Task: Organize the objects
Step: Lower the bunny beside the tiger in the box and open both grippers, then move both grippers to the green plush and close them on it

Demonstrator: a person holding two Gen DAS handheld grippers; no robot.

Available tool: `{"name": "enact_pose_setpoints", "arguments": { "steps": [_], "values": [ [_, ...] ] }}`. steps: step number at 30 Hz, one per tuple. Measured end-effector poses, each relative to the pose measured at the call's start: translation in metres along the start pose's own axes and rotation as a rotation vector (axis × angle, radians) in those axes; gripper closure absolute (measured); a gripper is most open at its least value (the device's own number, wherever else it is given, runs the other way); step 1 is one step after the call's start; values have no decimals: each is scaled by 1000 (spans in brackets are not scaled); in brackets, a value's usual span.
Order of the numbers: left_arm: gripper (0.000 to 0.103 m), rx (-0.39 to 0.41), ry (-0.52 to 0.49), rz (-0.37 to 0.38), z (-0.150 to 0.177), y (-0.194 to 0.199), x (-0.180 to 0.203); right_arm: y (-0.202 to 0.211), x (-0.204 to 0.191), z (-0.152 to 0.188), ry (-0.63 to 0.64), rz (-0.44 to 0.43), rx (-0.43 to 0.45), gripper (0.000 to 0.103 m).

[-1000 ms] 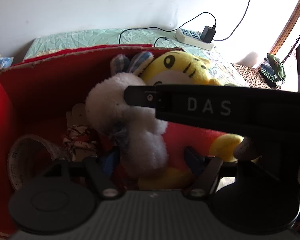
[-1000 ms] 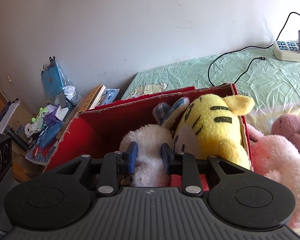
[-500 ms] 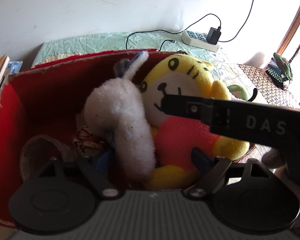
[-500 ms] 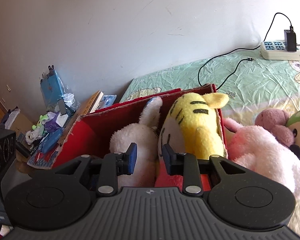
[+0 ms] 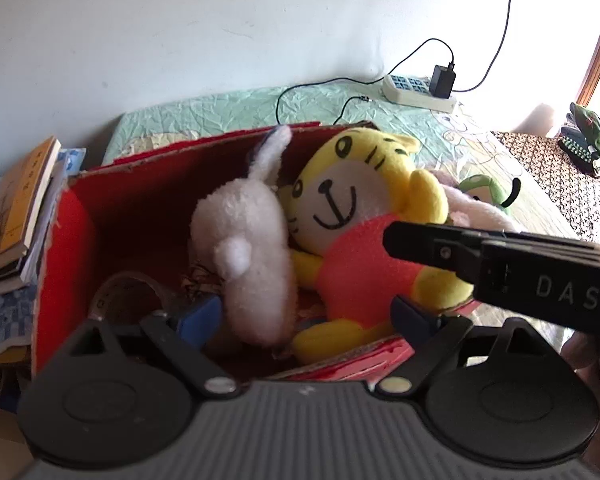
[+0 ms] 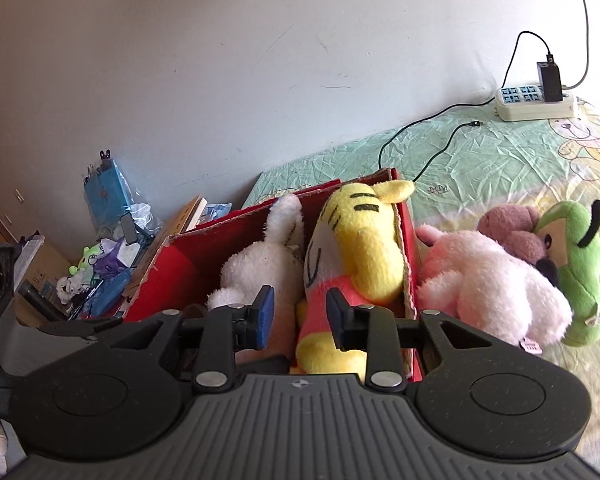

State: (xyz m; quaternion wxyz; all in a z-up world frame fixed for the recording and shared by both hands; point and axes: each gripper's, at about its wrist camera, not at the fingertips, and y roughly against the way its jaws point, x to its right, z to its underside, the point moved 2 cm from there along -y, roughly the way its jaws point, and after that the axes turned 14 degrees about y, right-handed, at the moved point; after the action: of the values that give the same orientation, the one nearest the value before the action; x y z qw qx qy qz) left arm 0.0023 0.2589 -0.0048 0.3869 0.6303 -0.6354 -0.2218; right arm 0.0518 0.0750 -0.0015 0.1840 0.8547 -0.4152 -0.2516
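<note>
The white plush rabbit [image 5: 252, 264] lay inside the red cardboard box [image 5: 72, 240], leaning against the yellow tiger plush [image 5: 356, 216] packed beside it. The left gripper [image 5: 306, 318] hung over the box, its jaws just opened wide, clear of the rabbit between them. The right gripper [image 6: 300, 320] stood near the box's edge, jaws nearly together, holding nothing. A pink plush [image 6: 488, 284] and a green plush [image 6: 572, 264] lay on the bed [image 6: 500, 160] outside.

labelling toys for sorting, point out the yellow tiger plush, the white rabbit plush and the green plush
yellow tiger plush [image 5: 342, 196], left wrist view, on its face
white rabbit plush [image 5: 244, 220], left wrist view, on its body
green plush [image 6: 576, 268], right wrist view, on its body
</note>
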Motion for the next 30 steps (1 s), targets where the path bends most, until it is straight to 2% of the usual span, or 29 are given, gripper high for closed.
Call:
{"name": "enact_pose_setpoints", "arguments": {
  "steps": [10,15,22,25,30],
  "values": [
    [9,58,-51,-25,11,23,29,32,22,14,-86,-30,59,72],
    [9,72,-48,-8,15,32,46,48,42,19,-121,-72,74,72],
    [10,69,-63,86,31,37,87,70,86,28,-193,-108,86,72],
    [10,47,-78,128,40,30,113,78,114,33,-237,-91,83,71],
    [10,5,-117,143,58,5,157,79,159,44,-304,-50,38,69]
  ]
}}
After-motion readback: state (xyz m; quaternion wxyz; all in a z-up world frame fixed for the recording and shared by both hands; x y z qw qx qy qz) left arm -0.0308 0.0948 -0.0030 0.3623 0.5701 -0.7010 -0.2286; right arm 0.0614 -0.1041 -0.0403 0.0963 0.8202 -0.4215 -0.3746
